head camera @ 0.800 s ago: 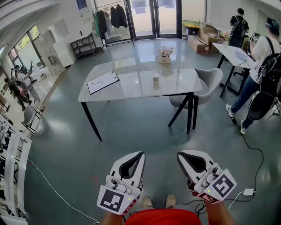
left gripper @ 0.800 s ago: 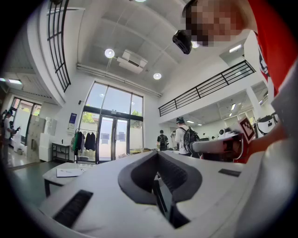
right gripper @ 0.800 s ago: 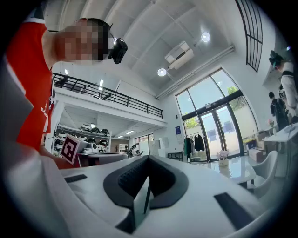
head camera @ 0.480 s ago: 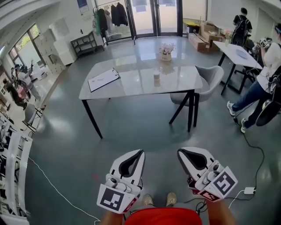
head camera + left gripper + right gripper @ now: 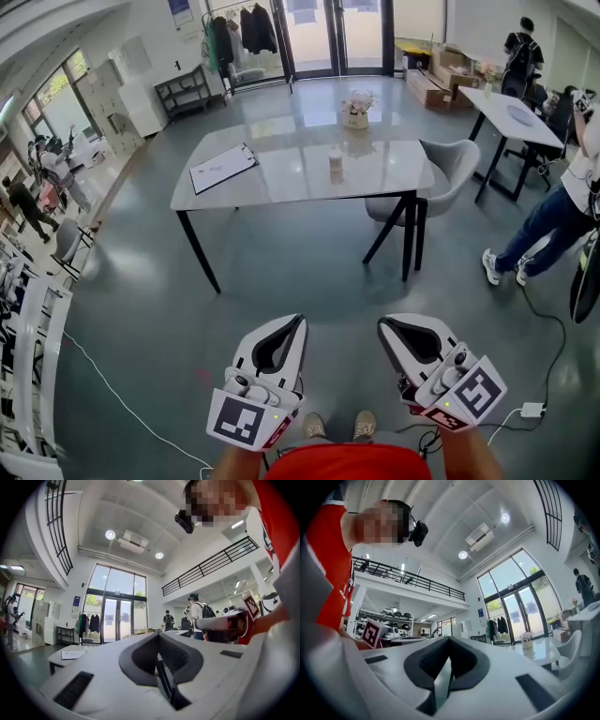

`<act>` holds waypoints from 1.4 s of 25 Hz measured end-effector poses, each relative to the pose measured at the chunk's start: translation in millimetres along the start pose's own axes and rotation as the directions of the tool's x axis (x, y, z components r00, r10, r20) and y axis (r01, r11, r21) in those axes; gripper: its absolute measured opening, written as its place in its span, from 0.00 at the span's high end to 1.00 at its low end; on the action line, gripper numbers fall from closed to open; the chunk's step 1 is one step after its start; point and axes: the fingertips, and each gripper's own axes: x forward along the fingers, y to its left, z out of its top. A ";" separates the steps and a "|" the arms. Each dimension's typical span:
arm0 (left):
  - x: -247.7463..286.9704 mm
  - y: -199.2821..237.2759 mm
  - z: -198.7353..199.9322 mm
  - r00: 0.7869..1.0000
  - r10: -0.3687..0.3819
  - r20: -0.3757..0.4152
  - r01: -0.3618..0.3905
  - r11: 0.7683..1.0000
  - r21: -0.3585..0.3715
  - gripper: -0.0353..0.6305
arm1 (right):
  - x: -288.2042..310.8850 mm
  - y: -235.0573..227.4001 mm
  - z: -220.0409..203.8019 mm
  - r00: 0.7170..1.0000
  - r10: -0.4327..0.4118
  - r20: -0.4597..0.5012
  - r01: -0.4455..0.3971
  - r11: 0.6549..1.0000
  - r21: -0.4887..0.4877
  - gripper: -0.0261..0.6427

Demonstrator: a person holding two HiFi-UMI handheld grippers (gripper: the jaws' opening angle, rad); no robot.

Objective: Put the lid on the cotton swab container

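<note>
A small pale cylindrical container (image 5: 335, 160) stands on the grey table (image 5: 281, 183) a few steps ahead; it is too small to tell whether it has a lid. Both grippers are held low near my body, well short of the table. My left gripper (image 5: 298, 320) is shut with nothing between its jaws, as the left gripper view (image 5: 158, 637) also shows. My right gripper (image 5: 382, 326) is shut and empty too, its jaws meeting in the right gripper view (image 5: 449, 640).
A clipboard (image 5: 222, 168) and a flower pot (image 5: 355, 113) are on the table, with a grey chair (image 5: 446, 178) at its right end. A second table (image 5: 511, 114) and people stand at the right. A cable and plug (image 5: 532, 409) lie on the floor.
The table has drifted slightly in the head view. The person at the right has moved further right, partly out of view. Both grippers stay shut and almost still.
</note>
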 end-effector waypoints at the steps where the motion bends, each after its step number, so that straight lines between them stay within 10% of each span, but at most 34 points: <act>1: 3.5 -0.7 0.2 1.000 0.003 -0.001 -0.003 1.000 0.006 0.90 | -2.0 -3.3 0.5 1.000 0.001 0.002 -0.001 1.000 0.000 0.96; 20: 63.7 -11.4 -18.8 0.991 0.114 -0.075 -0.107 0.990 0.087 0.90 | -33.3 -85.6 -2.6 1.000 0.018 0.025 -0.018 0.999 0.035 0.96; 35: 161.6 115.7 -56.9 0.989 0.112 -0.097 -0.103 0.990 0.094 0.90 | 86.7 -175.7 -27.5 0.999 -0.042 -0.018 0.042 0.999 0.006 0.96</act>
